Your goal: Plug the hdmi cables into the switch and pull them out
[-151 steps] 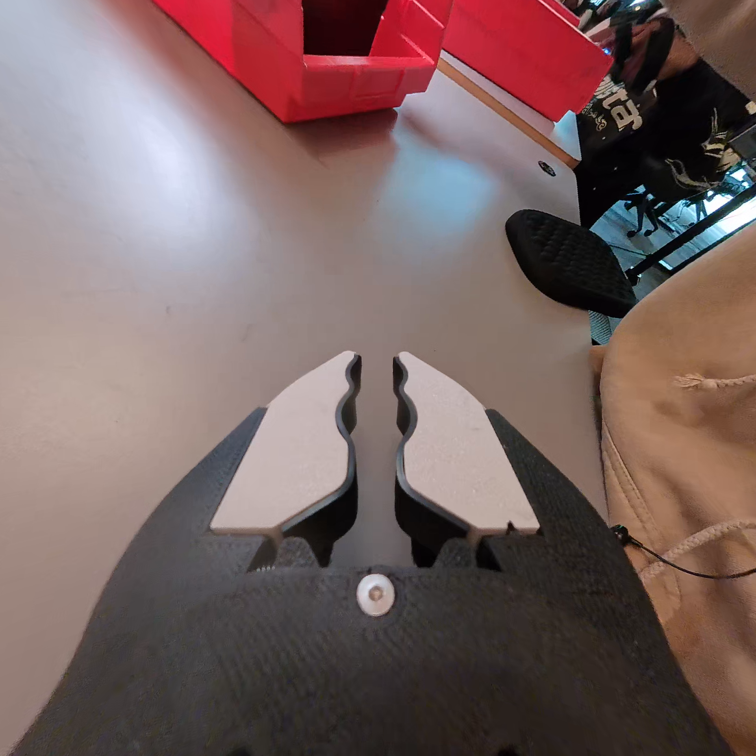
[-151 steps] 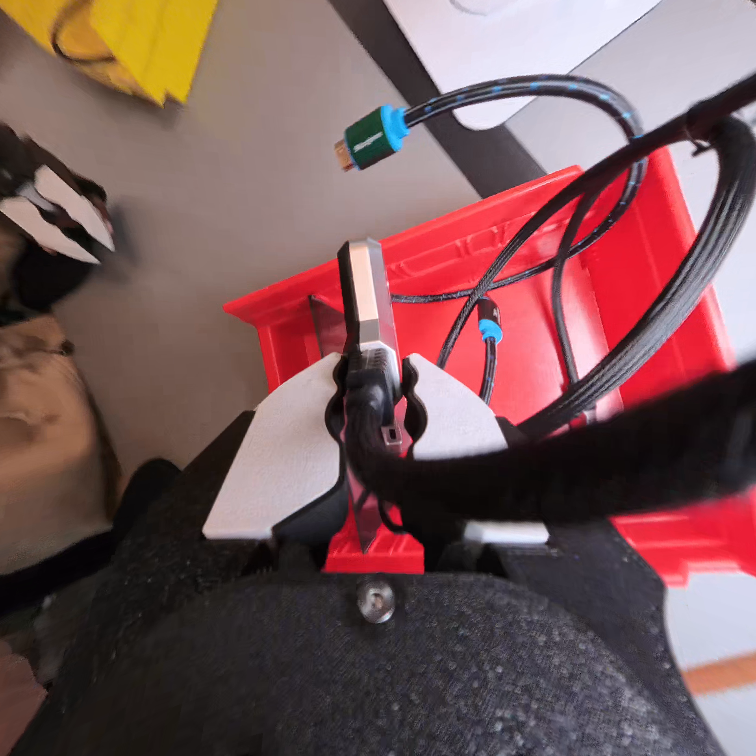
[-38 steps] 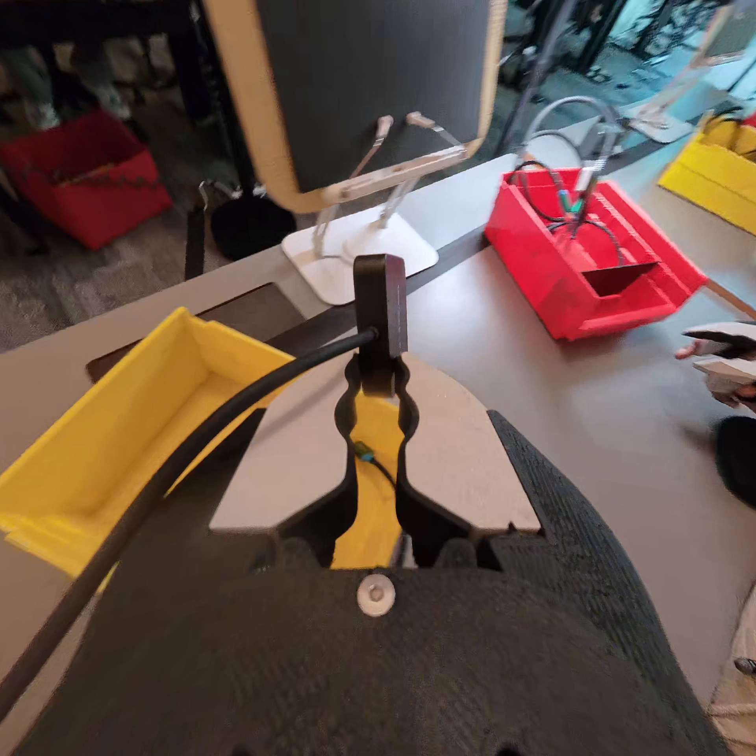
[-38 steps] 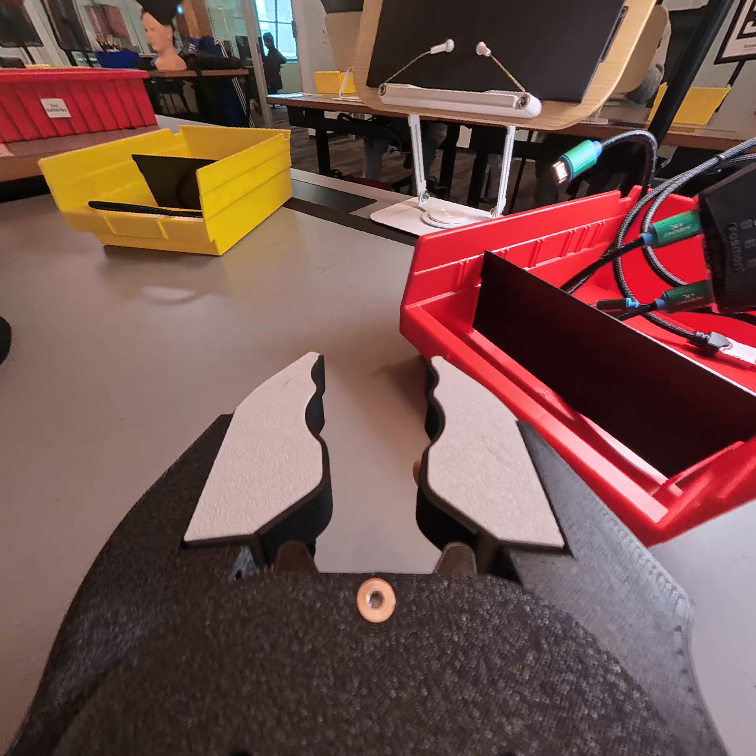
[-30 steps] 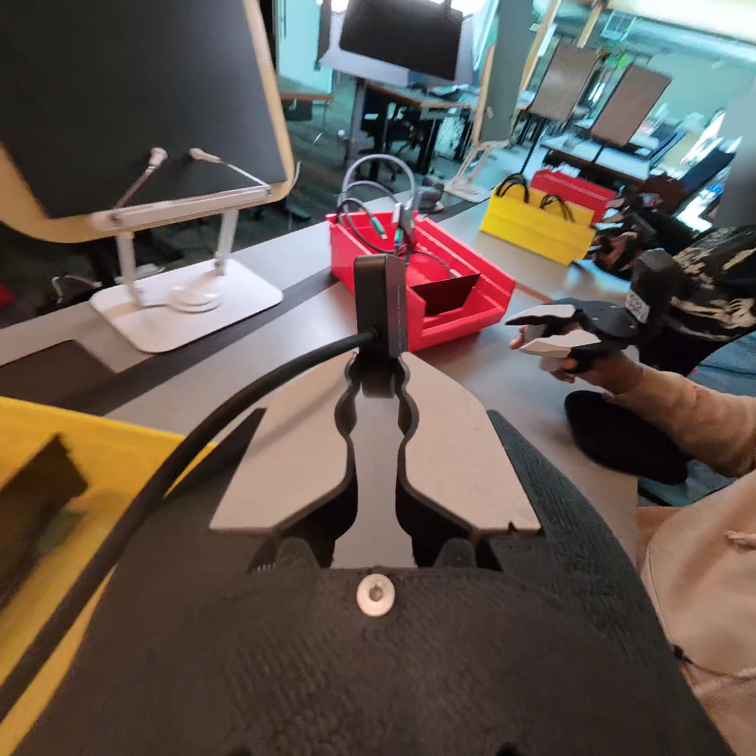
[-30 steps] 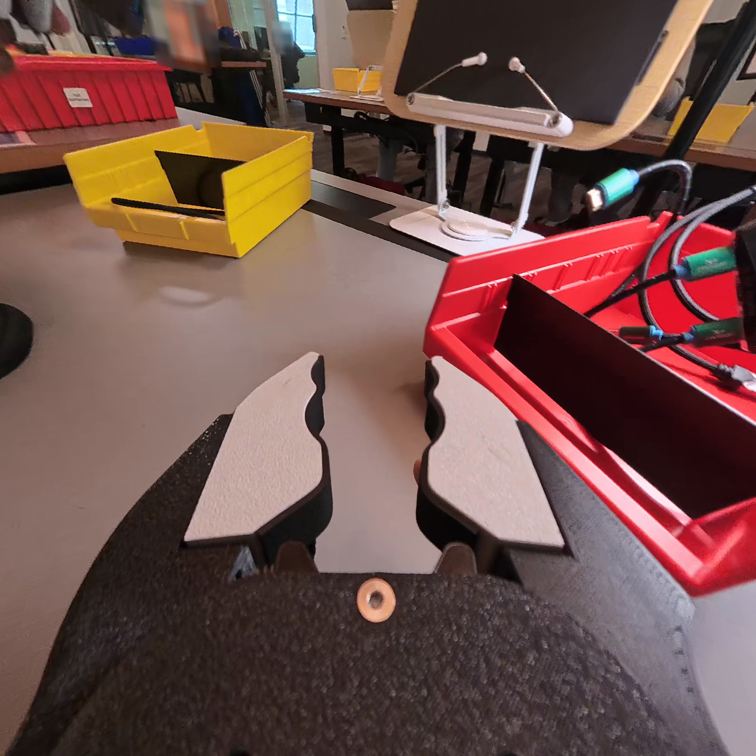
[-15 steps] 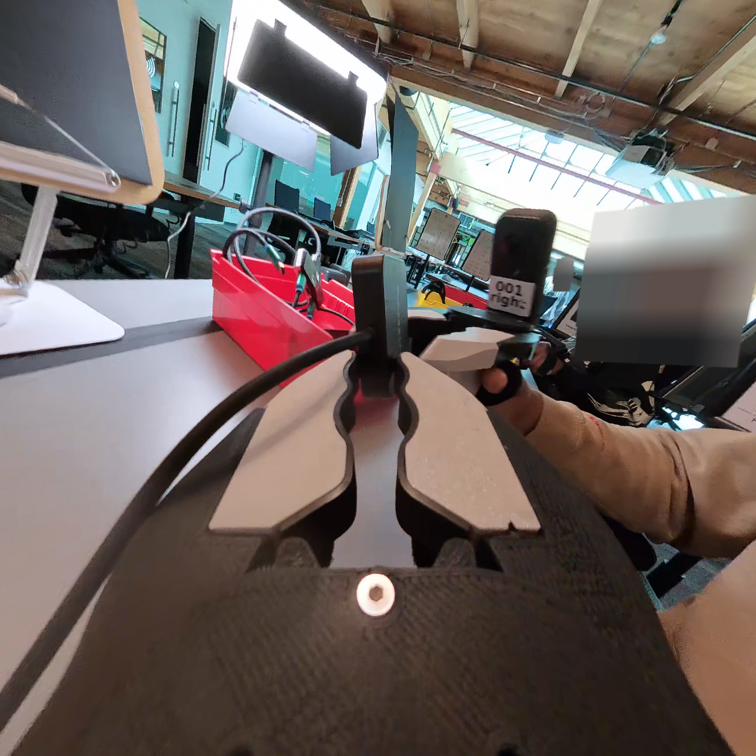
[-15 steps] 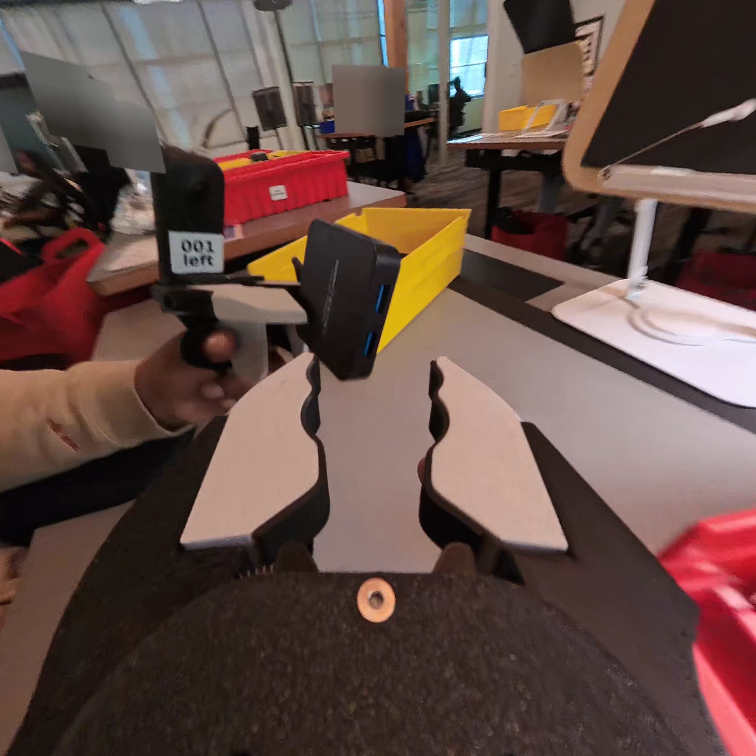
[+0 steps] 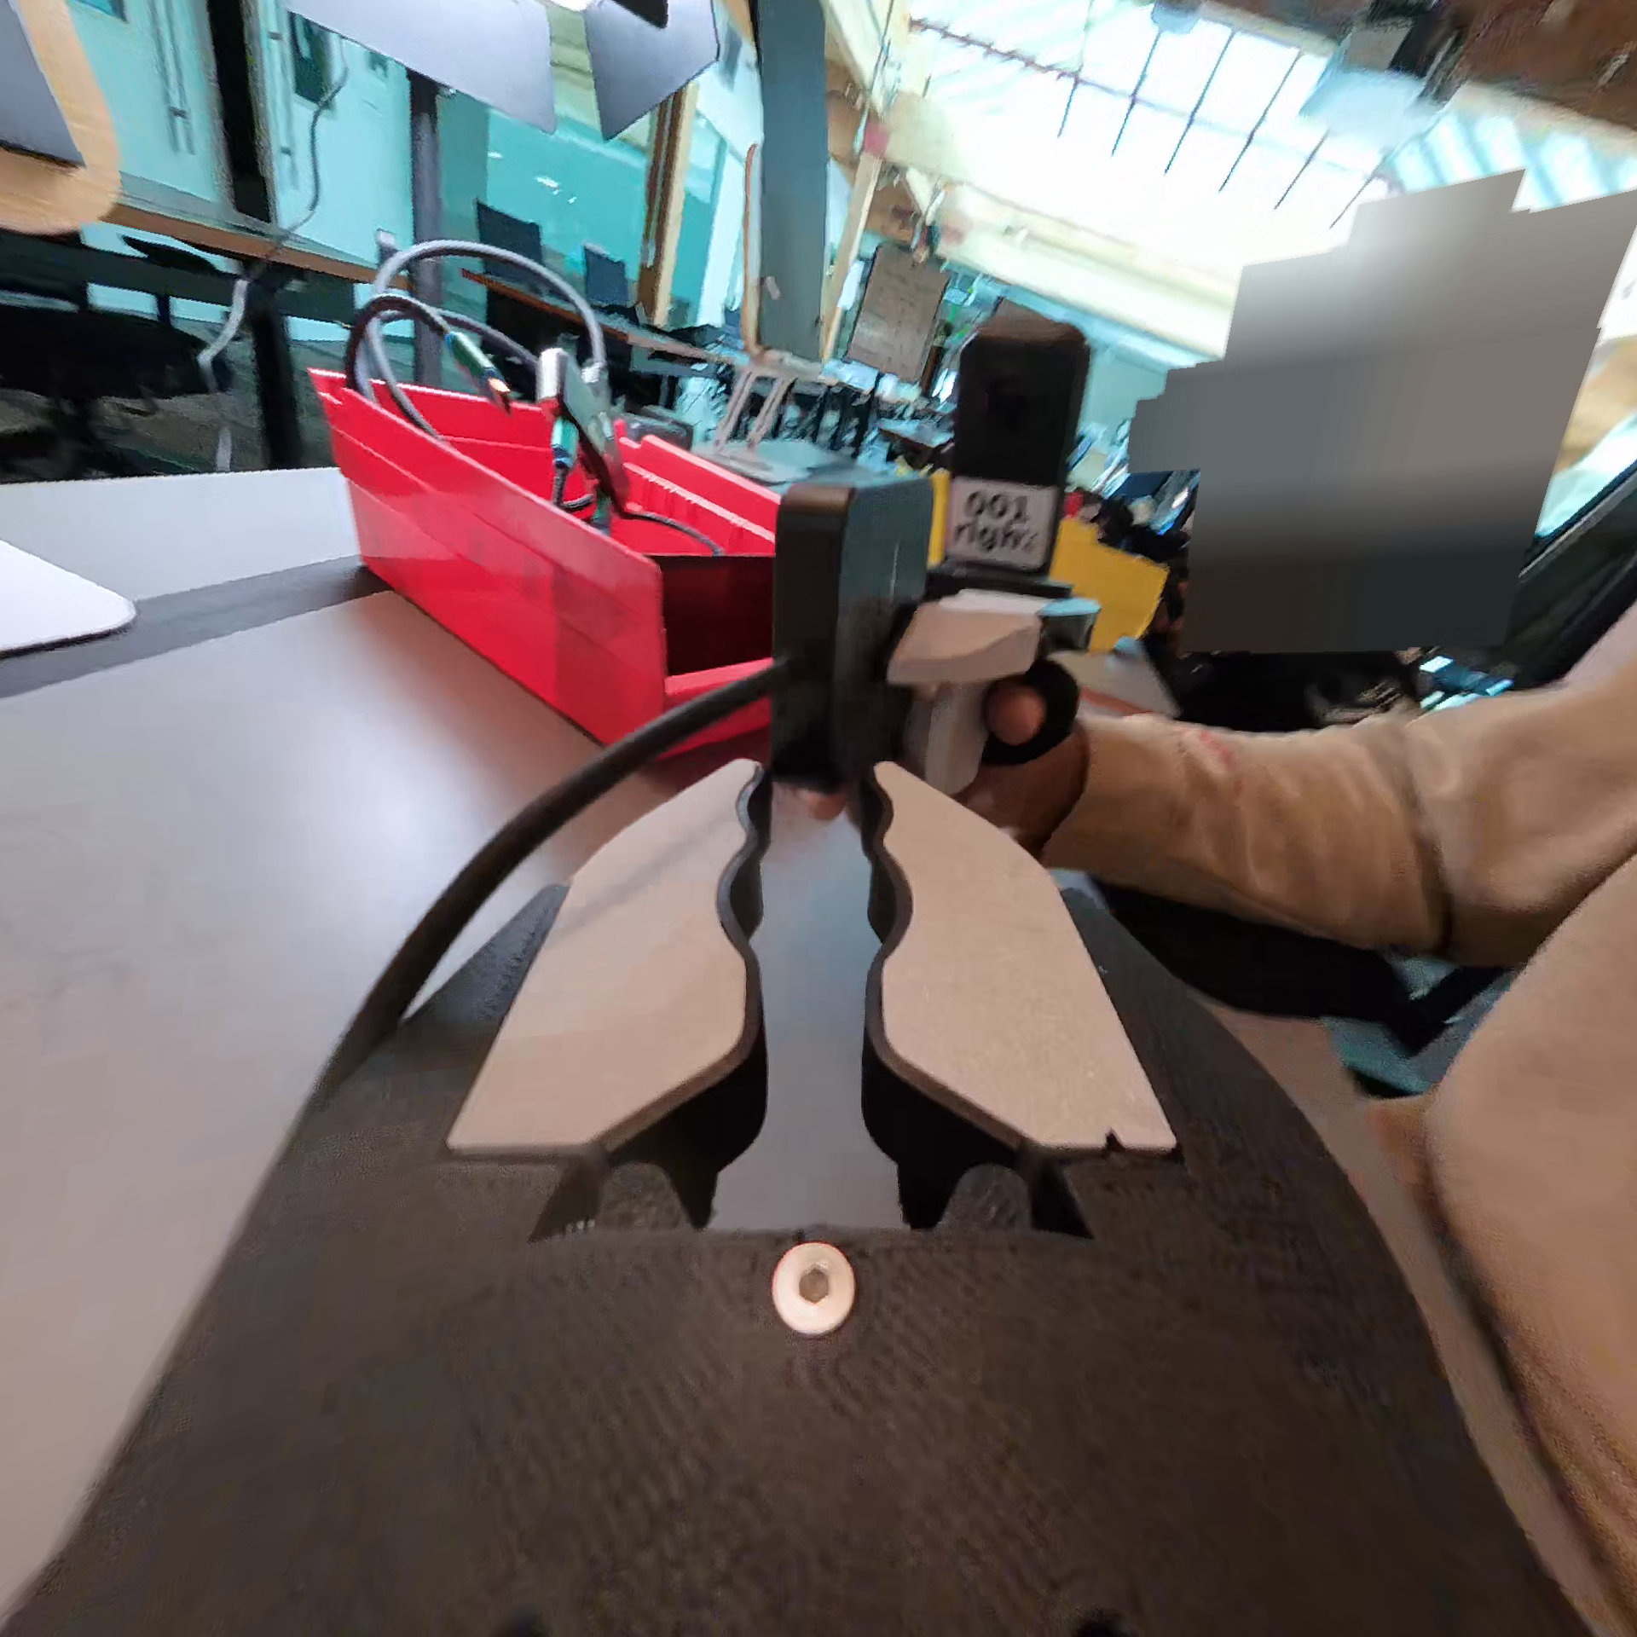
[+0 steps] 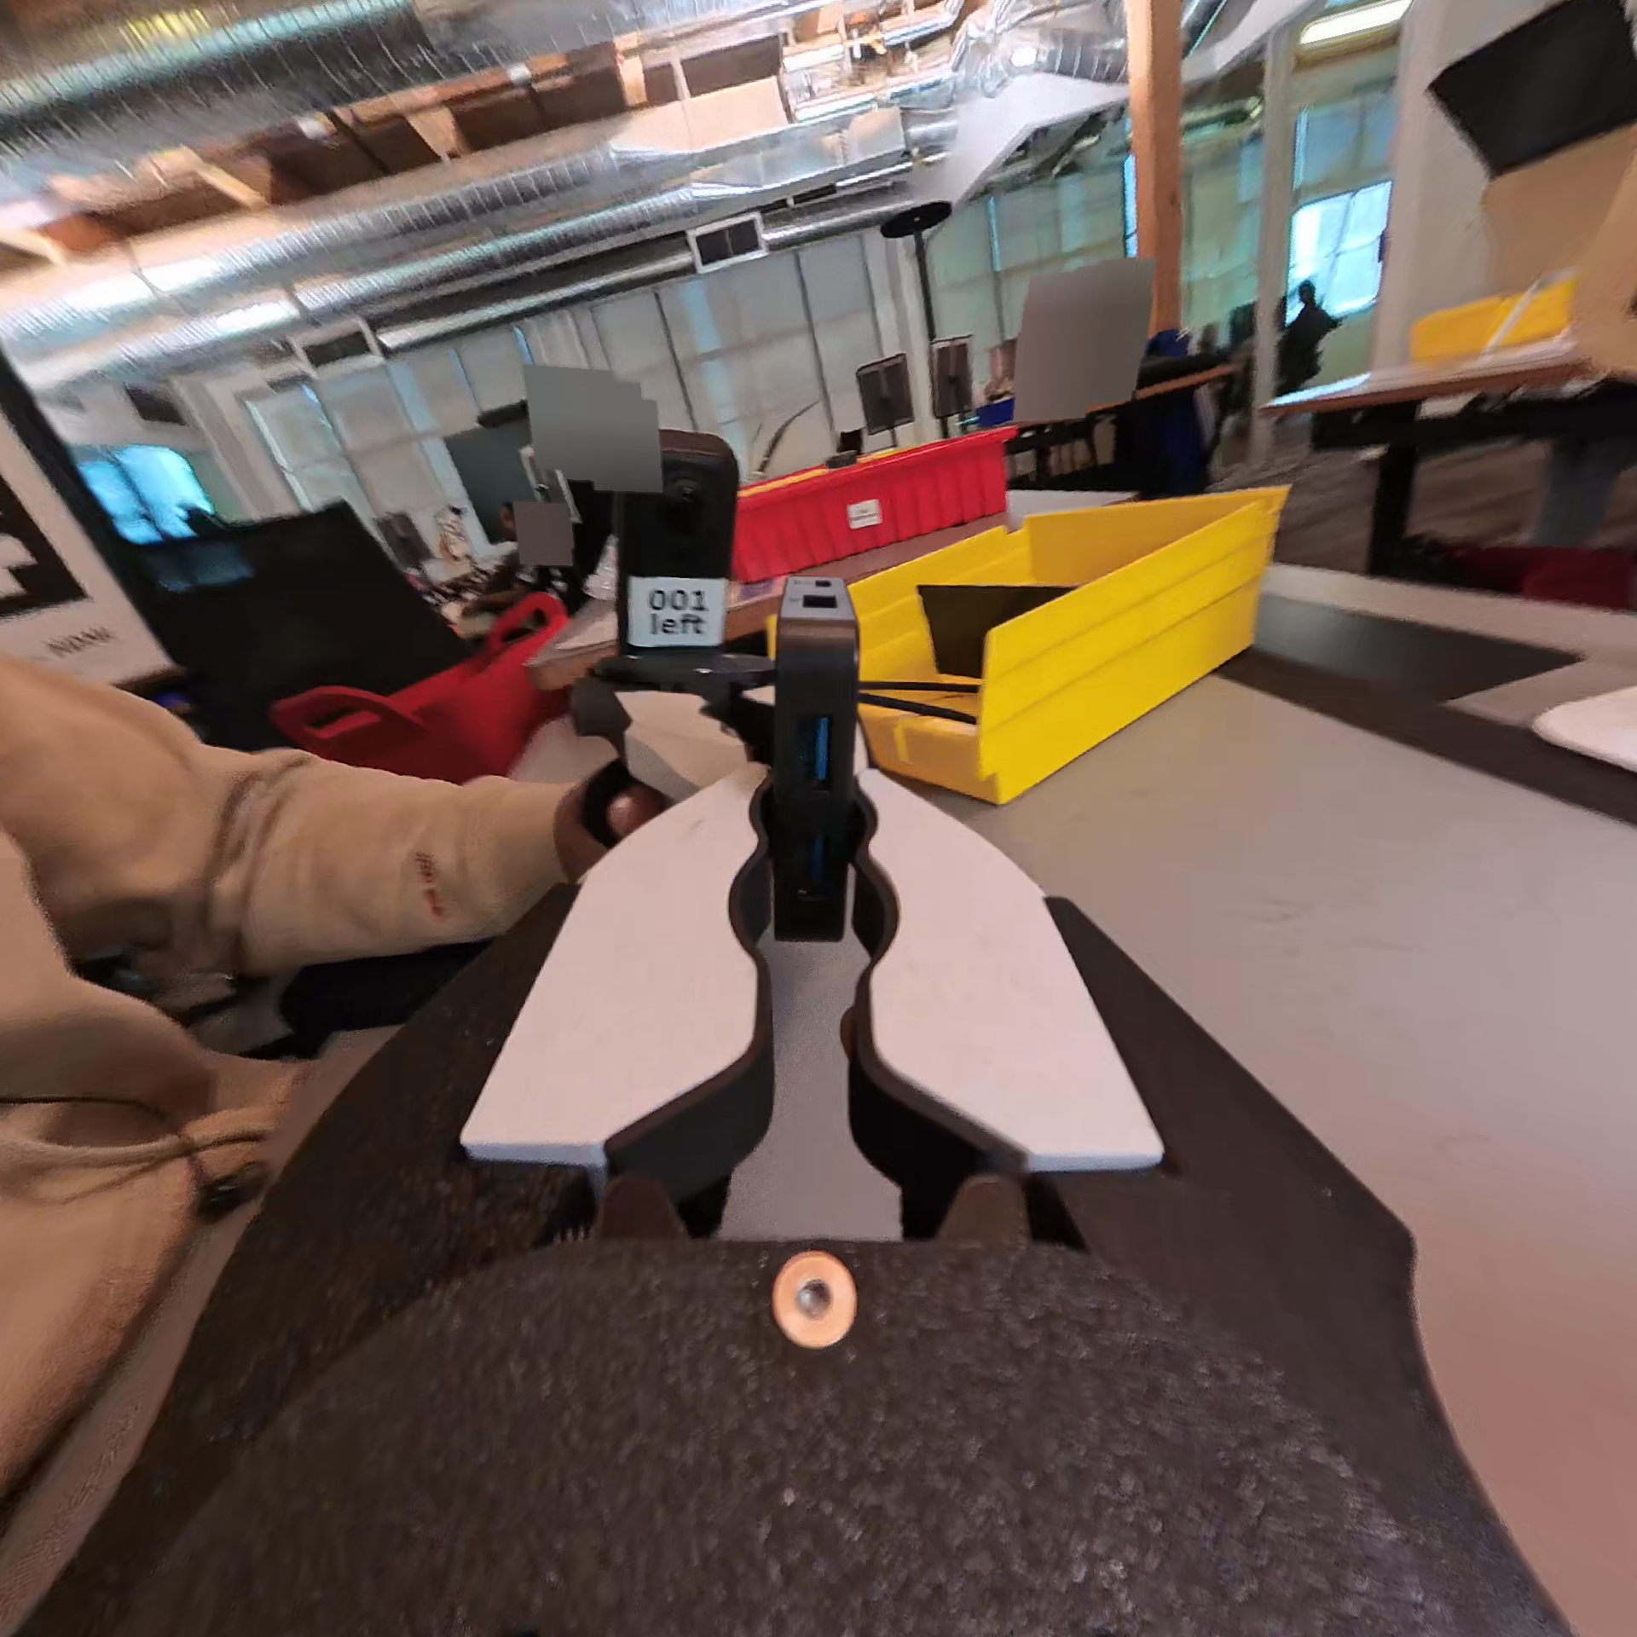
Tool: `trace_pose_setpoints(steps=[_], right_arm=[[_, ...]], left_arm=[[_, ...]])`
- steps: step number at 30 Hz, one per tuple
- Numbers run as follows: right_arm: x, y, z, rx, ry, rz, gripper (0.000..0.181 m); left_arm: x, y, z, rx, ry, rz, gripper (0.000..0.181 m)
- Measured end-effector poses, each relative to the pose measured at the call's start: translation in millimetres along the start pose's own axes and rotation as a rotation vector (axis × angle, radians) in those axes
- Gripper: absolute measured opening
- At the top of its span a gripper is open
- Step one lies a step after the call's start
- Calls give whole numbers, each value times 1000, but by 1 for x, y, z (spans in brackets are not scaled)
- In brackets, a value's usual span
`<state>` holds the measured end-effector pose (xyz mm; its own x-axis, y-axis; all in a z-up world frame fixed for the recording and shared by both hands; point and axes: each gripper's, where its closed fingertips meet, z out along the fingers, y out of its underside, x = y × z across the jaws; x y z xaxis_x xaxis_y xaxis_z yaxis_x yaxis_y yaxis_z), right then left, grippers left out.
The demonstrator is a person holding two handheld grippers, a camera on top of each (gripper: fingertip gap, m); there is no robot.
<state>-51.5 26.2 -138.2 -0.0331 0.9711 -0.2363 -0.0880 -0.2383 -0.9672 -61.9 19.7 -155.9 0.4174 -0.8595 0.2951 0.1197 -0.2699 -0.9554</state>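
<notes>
The black switch (image 9: 841,620) hangs upright over the table, its black cord (image 9: 576,797) trailing left. My left gripper (image 9: 815,779) is shut on its near lower end. In the right wrist view my right gripper (image 10: 813,797) is shut on the switch (image 10: 815,753), whose narrow face with blue ports faces me. Each gripper shows behind the switch in the other's view: the right one (image 9: 921,647) and the left one (image 10: 744,709). Braided HDMI cables (image 9: 478,354) stick out of a red bin (image 9: 531,567), apart from both grippers.
A yellow bin (image 10: 1107,638) stands on the grey table (image 10: 1329,930) behind the switch, with the cord (image 10: 921,700) running toward it. A white stand base (image 9: 53,602) lies at the far left. A person's beige sleeves (image 9: 1284,815) reach in from the side. My left and right fingertips are right by each other.
My right gripper has swung toward the switch and closed on it; half a second ago it was open beside it. My left gripper still holds the switch, carried here from the yellow bin.
</notes>
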Motion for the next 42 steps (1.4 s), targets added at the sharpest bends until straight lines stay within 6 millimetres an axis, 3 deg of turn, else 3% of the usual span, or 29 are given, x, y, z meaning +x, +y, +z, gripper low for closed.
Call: trace_pose_setpoints(steps=[3, 7, 10, 15, 18, 22, 25, 29, 33, 38, 40, 42], right_arm=[[9, -8, -9, -25, 102, -163, 13], [26, -14, -22, -104, 291, -438, 13], [26, -10, -21, -157, 347, -572, 13], [21, 24, -3, -361, 351, -757, 13], [12, 47, 4, -474, 270, -801, 13], [-1, 65, 6, -554, 152, -752, 13], [-2, 52, 7, -457, 159, -662, 18], [5, 16, 2, -243, 196, -411, 26], [7, 15, 3, -188, 178, -278, 40], [-17, 15, 21, -142, 80, -211, 44], [-21, 12, 20, -127, 54, -188, 22], [-24, 14, 16, -169, 9, -184, 17]], left_arm=[[-11, 0, -8, -58, -125, 170, 17], [-14, -17, -16, -54, -268, 419, 22], [-11, -17, -15, -72, -287, 459, 29], [-14, -8, -14, -154, -328, 600, 36], [-10, 13, -9, -293, -292, 757, 41], [-5, 40, -4, -423, -227, 831, 23], [1, 30, -5, -345, -180, 703, 18], [5, -12, -15, -45, -100, 376, 14], [6, -45, -32, 248, 50, 24, 14], [14, -31, -20, 248, 130, -45, 14], [22, -26, -14, 212, 172, -36, 15], [22, -21, -12, 149, 180, -39, 18]])
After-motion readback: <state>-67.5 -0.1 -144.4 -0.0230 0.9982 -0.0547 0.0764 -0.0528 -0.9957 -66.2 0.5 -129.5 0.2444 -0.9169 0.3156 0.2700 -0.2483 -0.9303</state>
